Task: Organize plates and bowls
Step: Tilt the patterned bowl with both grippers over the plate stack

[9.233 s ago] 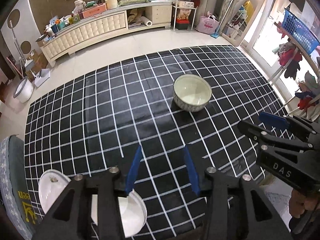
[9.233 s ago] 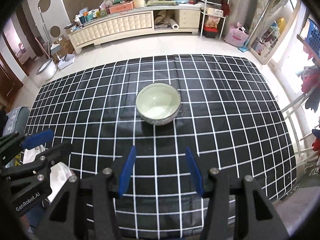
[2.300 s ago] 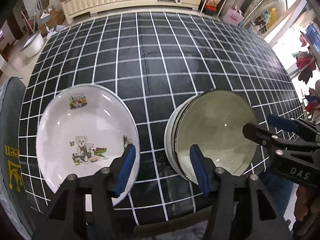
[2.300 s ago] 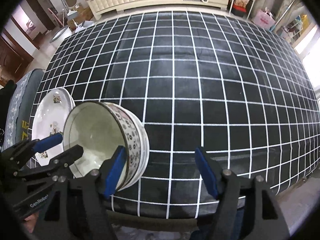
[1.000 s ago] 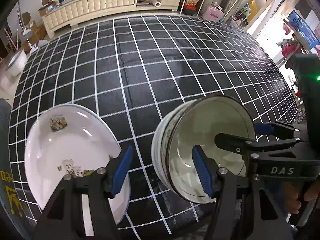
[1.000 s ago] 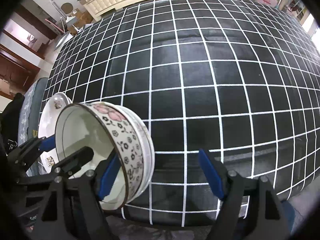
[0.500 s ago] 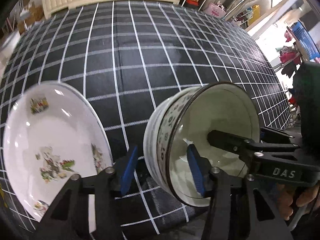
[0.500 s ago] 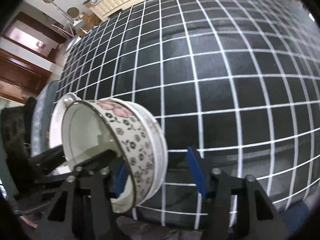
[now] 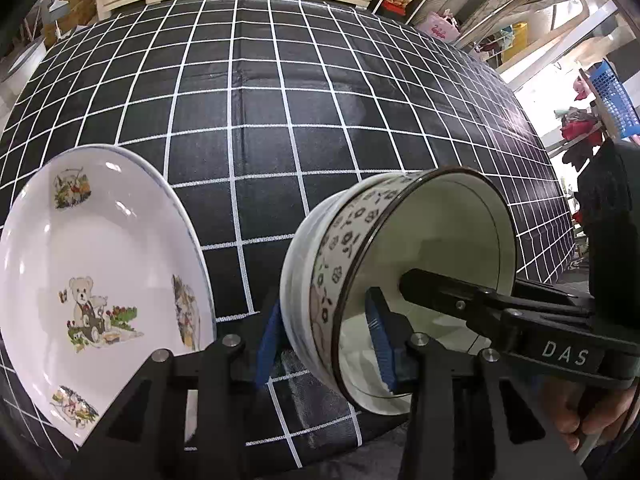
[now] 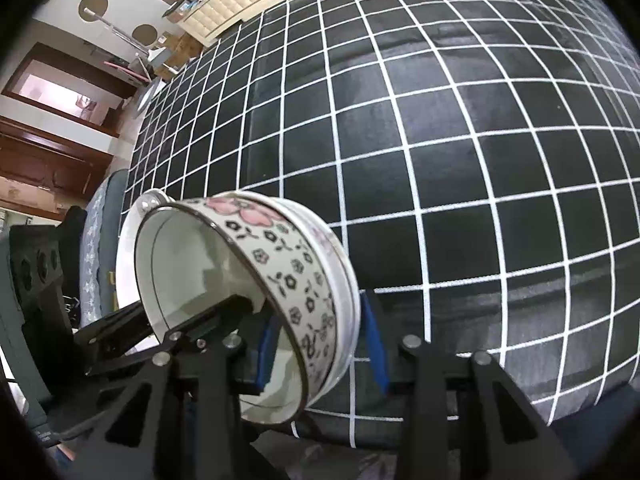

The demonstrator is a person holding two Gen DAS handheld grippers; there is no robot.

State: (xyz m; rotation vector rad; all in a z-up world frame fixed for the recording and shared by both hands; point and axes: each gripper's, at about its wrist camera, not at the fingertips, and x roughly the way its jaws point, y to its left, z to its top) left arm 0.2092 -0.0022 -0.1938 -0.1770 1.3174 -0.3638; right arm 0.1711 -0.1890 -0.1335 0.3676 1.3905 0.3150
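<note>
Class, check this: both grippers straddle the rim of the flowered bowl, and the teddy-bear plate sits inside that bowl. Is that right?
Not quite. The plate is not inside the bowl; it lies beside it on the checked cloth, as the left wrist view shows. The left gripper and right gripper do straddle the rim, jaws closing.
</note>
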